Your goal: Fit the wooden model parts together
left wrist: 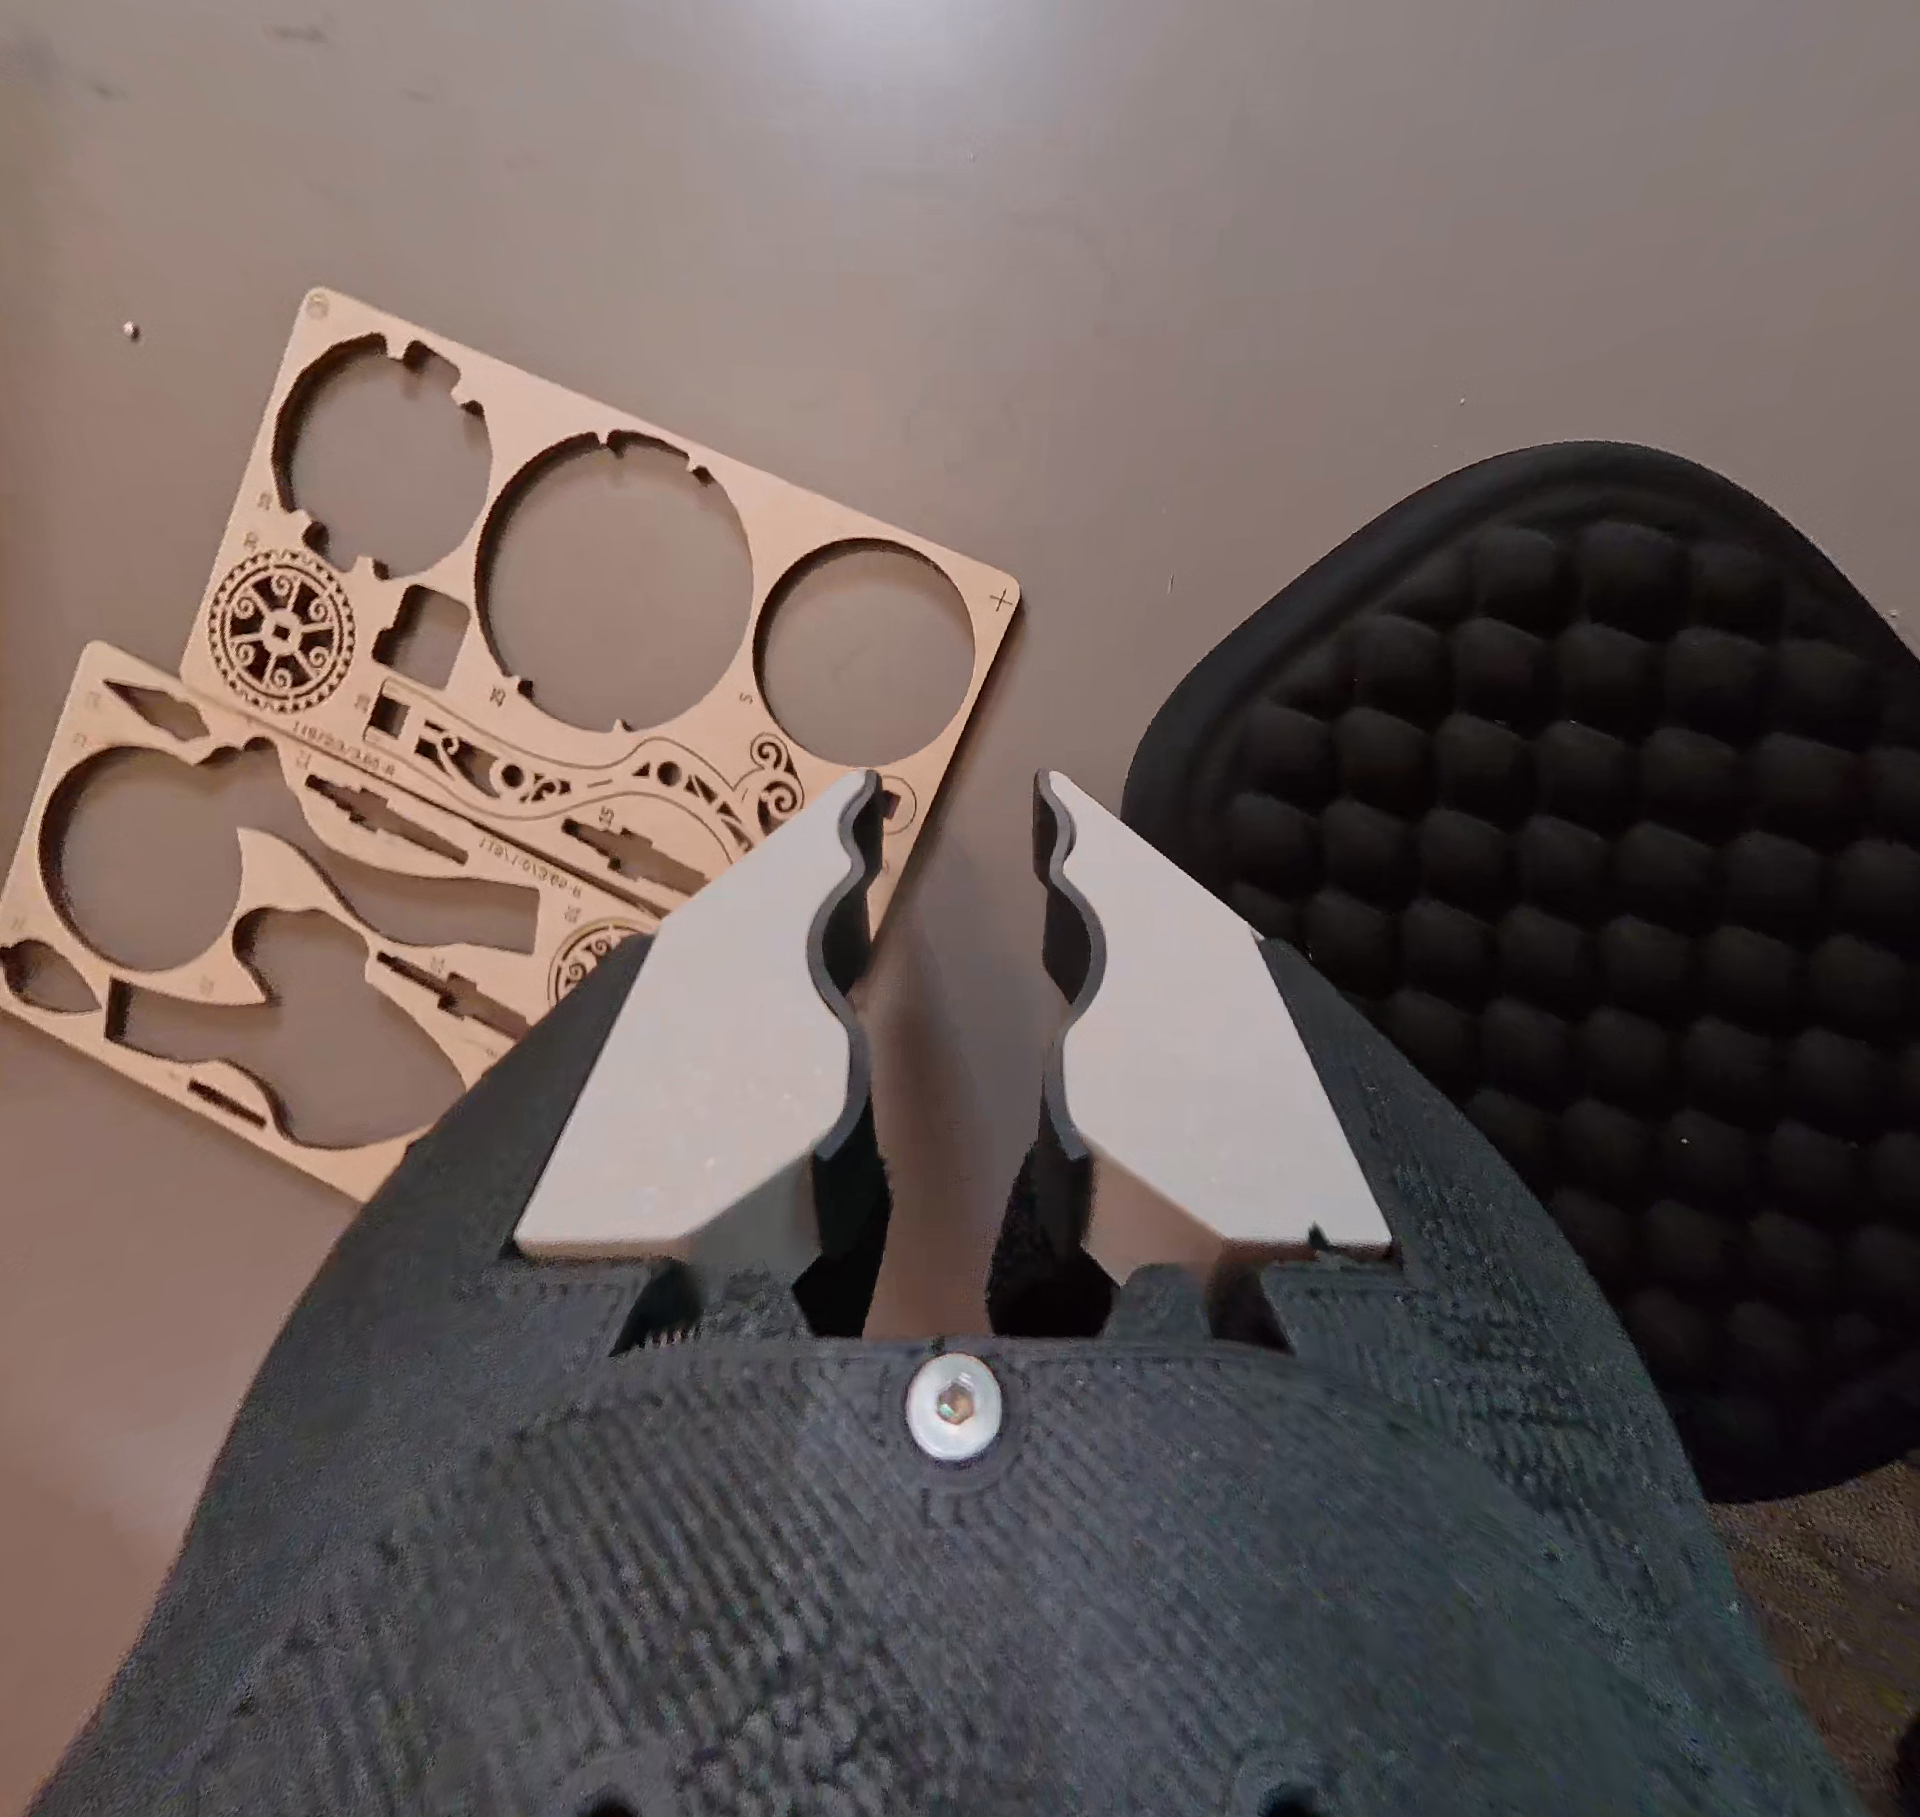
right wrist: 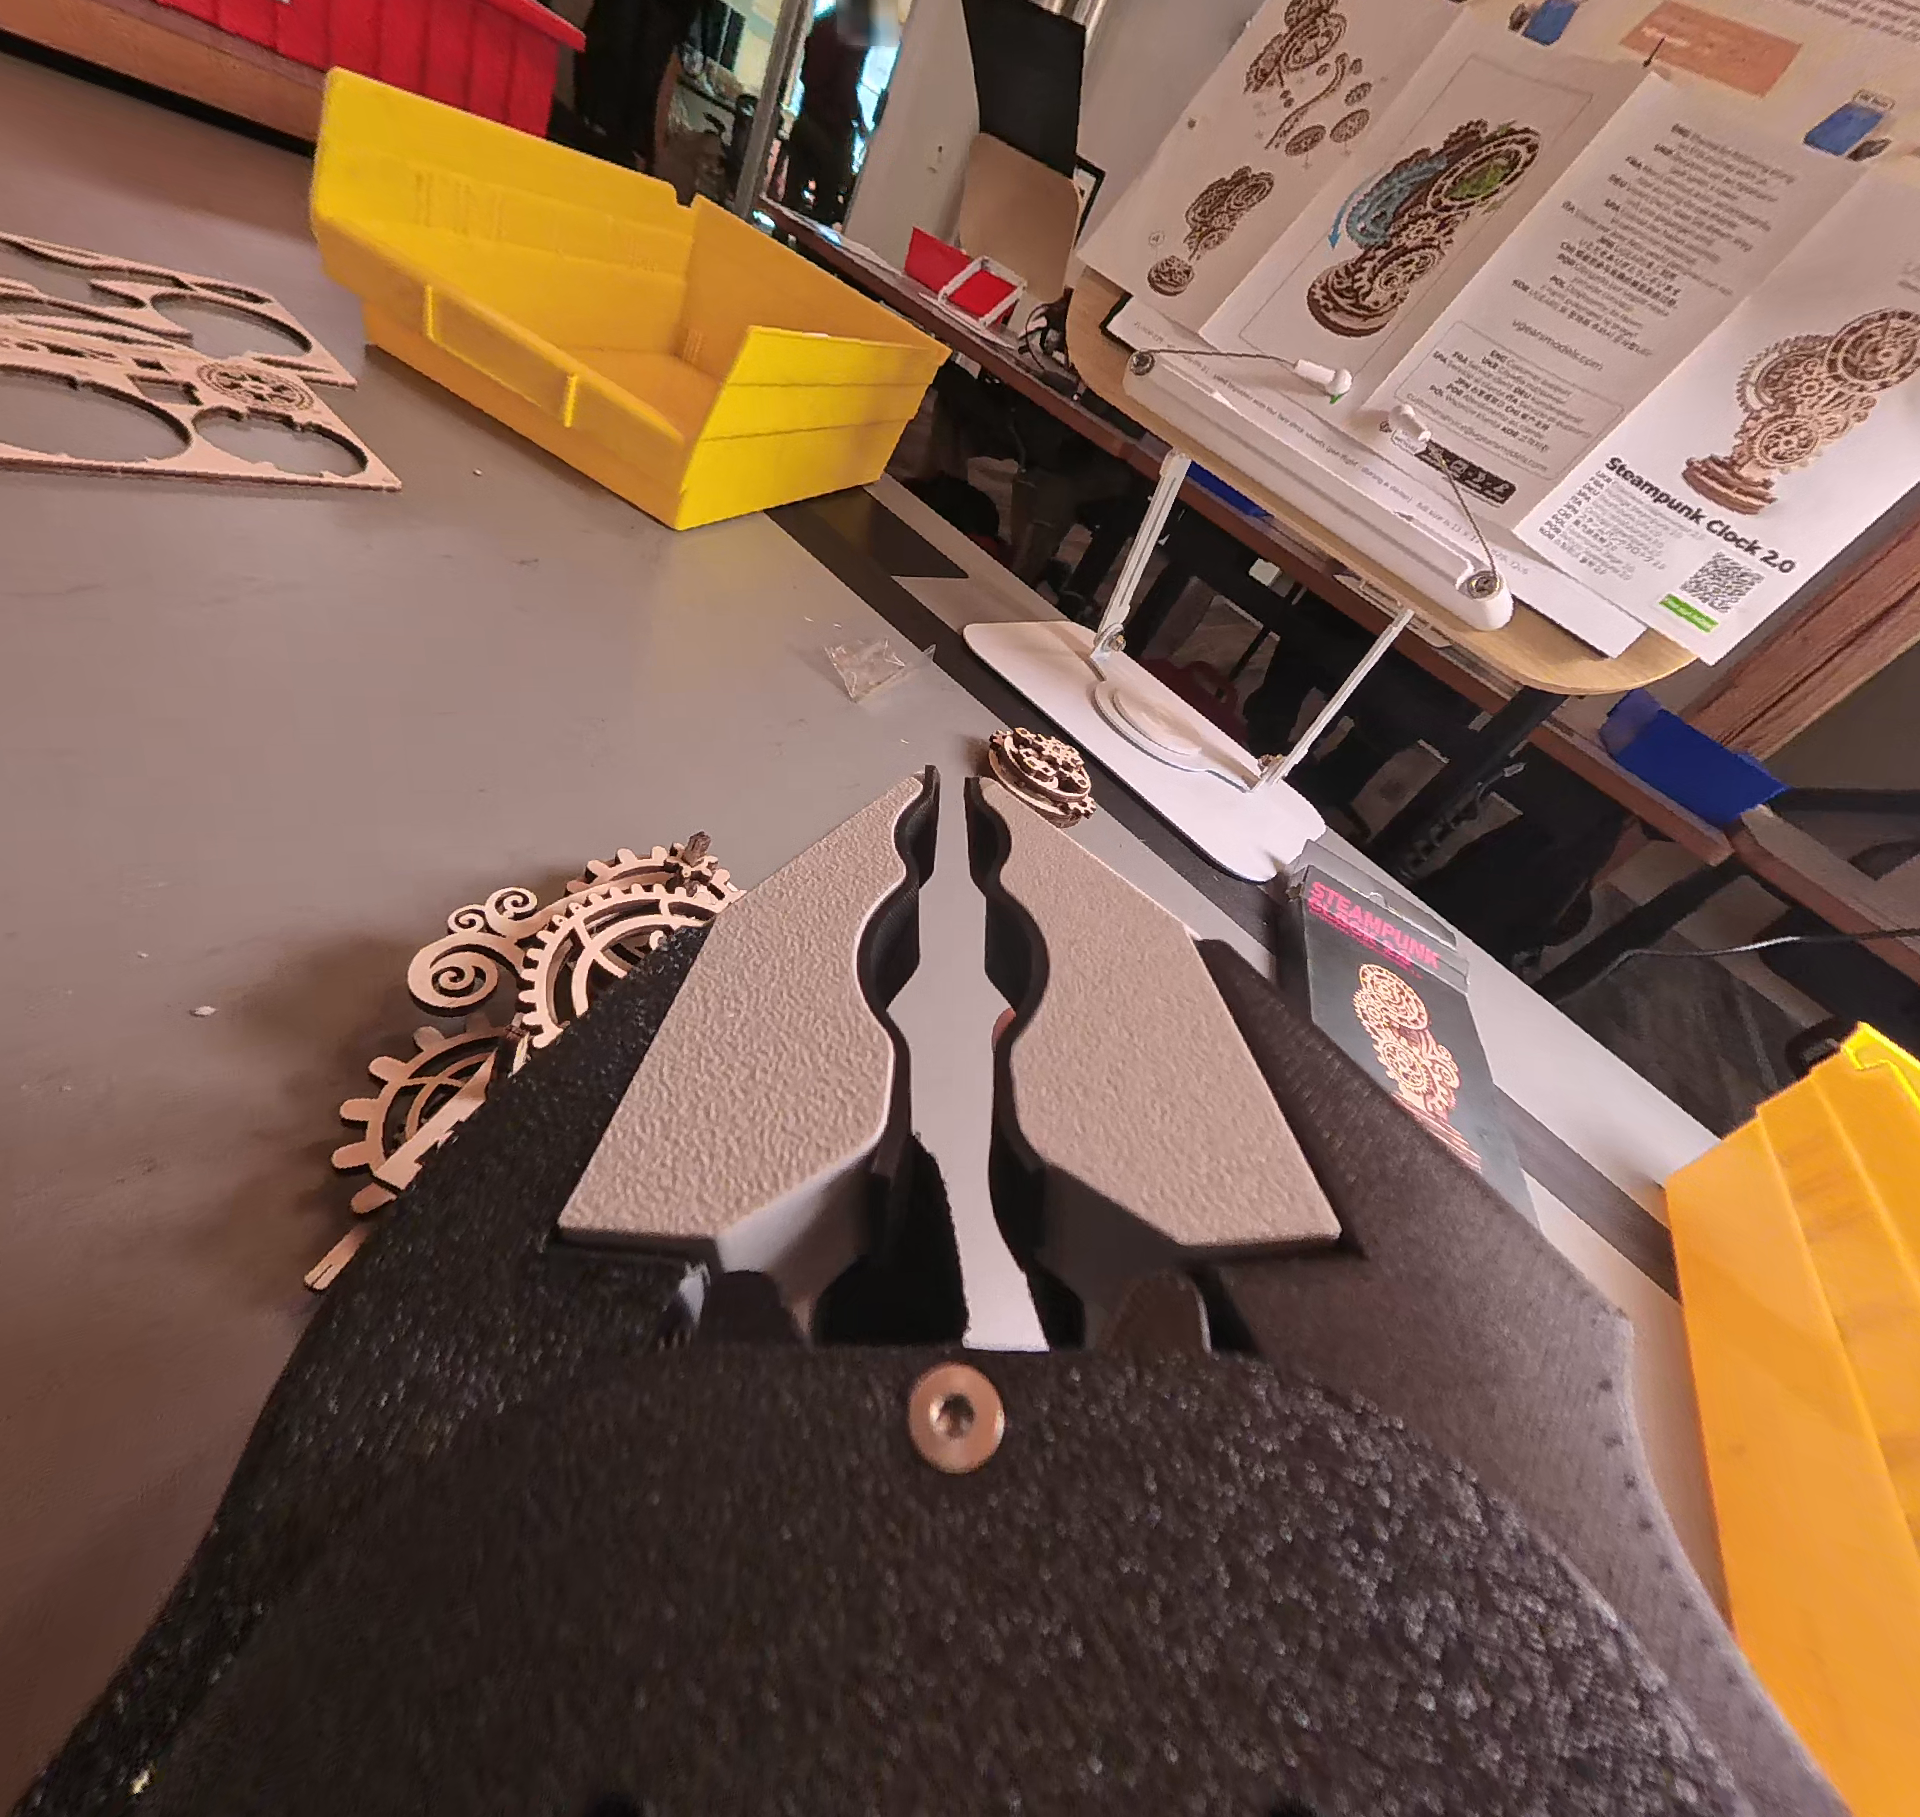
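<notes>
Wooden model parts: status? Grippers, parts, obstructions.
Left gripper open, empty, above table by punched-out sheets. Right gripper nearly closed, empty. Gear assembly on table, ungrasped. Nothing blocking.

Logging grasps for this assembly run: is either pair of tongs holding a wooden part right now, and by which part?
Nothing is held. The left tongs are open over bare grey table; the right tongs have a narrow empty gap.

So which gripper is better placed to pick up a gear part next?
Probably the right gripper: the gear assembly and small gear lie beside its fingertips. The left gripper hangs over mostly punched-out sheets and a cushion.
</notes>
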A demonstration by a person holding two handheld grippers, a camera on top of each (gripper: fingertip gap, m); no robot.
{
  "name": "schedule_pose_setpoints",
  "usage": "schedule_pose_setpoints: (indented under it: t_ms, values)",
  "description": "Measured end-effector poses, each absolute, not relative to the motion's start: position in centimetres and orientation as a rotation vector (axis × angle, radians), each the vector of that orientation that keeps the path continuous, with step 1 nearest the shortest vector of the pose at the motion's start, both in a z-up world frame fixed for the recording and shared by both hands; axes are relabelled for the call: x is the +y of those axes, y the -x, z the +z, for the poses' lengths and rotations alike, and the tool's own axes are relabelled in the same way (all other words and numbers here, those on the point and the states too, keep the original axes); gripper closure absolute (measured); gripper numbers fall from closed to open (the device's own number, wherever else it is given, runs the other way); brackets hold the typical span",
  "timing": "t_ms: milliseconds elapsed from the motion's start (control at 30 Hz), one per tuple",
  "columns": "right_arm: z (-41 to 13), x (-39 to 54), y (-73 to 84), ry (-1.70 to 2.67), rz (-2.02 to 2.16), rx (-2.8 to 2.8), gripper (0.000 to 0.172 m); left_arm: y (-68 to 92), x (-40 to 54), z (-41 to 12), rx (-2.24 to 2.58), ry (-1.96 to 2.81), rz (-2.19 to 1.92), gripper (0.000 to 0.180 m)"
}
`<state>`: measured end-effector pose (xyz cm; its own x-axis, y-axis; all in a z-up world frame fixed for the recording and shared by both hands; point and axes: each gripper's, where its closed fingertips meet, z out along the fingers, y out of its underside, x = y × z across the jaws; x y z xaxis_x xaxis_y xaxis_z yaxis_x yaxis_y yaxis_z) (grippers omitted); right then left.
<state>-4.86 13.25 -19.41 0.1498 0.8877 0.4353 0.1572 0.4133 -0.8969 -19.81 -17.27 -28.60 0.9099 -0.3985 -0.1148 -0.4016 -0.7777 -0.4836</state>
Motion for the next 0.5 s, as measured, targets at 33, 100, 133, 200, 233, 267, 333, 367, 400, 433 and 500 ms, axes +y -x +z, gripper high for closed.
schedule_pose_setpoints:
  t_ms: [33,100,133,200,233,267,333,367,400,433,500]
  values:
    - [-19.4,13.3,4.9,1.042,0.691,-1.338,0.168,19.8,-17.0,-28.7,0.595,2.562,0.005,0.154]
    - [-19.5,13.3,4.9,1.042,0.689,-1.339,0.168,19.7,-16.6,-29.0,0.629,2.574,0.007,0.154]
    - [-19.5,13.3,4.9,1.042,0.689,-1.340,0.168,19.7,-16.4,-29.0,0.643,2.579,0.010,0.153]
    - [-19.5,13.4,4.9,1.044,0.690,-1.340,0.169,19.6,-16.1,-29.2,0.667,2.586,0.004,0.153]
    - [-19.6,13.4,4.8,1.046,0.691,-1.341,0.169,19.6,-16.0,-29.3,0.677,2.591,0.003,0.153]
    - [-19.6,13.5,4.8,1.048,0.691,-1.341,0.169,19.7,-15.9,-29.4,0.686,2.598,0.007,0.152]
    - [-19.7,13.6,4.8,1.054,0.693,-1.342,0.169,19.6,-15.7,-29.4,0.691,2.600,-0.007,0.153]
    - [-19.8,13.7,4.8,1.057,0.694,-1.343,0.169,19.6,-15.7,-29.4,0.693,2.601,-0.013,0.153]
    - [-19.8,13.7,4.9,1.060,0.696,-1.344,0.169,19.5,-15.6,-29.4,0.694,2.604,-0.023,0.155]
    - [-19.9,13.7,4.9,1.062,0.697,-1.345,0.169,19.4,-15.6,-29.5,0.694,2.609,-0.037,0.157]
    - [-20.0,13.8,4.9,1.065,0.697,-1.348,0.169,19.0,-15.7,-29.5,0.692,2.629,-0.079,0.165]
